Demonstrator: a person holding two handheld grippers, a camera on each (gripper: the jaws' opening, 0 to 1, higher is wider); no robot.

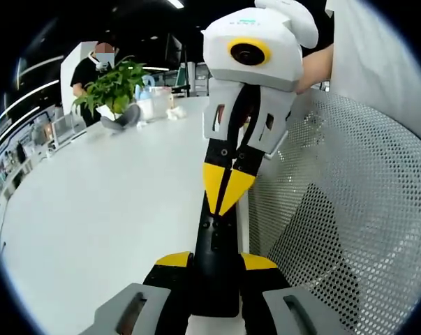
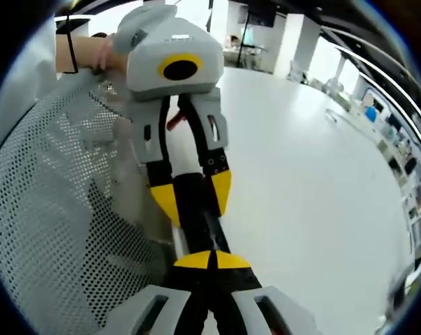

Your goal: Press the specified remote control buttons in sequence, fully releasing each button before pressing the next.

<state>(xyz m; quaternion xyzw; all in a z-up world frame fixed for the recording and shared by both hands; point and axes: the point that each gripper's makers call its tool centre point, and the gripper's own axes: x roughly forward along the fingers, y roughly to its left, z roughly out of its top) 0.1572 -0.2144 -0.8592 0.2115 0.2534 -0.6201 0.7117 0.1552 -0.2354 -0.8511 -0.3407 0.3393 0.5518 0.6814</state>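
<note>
Left claw [image 1: 216, 262] grips remote [image 1: 217, 241]; right claw [image 2: 211, 259] clenched on it, w/ mesh panel [image 1: 357, 209] beside.

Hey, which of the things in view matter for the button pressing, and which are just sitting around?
For the job:
remote control
left gripper, fingers clamping the remote
right gripper, fingers closed, tip on the remote

Just lying about:
potted plant
white table
white mesh surface
</note>
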